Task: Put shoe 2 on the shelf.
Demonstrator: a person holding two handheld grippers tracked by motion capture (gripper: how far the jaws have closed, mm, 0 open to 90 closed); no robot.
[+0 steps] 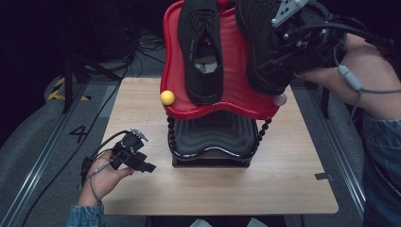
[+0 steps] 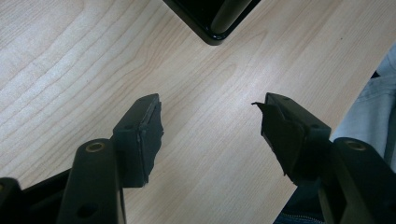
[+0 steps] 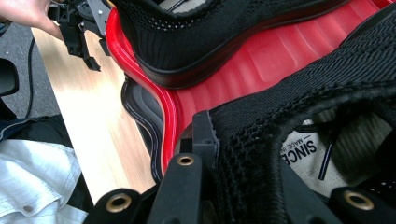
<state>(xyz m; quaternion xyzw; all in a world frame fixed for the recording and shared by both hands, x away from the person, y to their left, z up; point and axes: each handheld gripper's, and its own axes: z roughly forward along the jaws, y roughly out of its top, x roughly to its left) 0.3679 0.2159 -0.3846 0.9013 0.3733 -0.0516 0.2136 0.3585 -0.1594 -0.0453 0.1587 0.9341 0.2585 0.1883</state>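
A black knit shoe (image 1: pixel 203 52) lies on the left half of the red top tray (image 1: pixel 236 101) of a two-tier rack, toe pointing away. A second black shoe (image 1: pixel 257 42) hangs over the tray's right half, with my right gripper (image 1: pixel 279 54) shut on its heel collar. In the right gripper view, one jaw presses the outside of that shoe (image 3: pixel 299 93) at the heel, just above the red tray (image 3: pixel 261 79), and the first shoe (image 3: pixel 196 32) lies beyond. My left gripper (image 1: pixel 149 166) rests low at the table's front left, open and holding nothing (image 2: pixel 210 126).
Under the red tray sits a black ribbed tray (image 1: pixel 213 135) on beaded posts. A yellow ball (image 1: pixel 167 97) and a pink ball (image 1: pixel 280 100) cap the red tray's front corners. The wooden table (image 1: pixel 213 189) extends in front of the rack. The rack's base corner (image 2: pixel 212 28) lies ahead of the left jaws.
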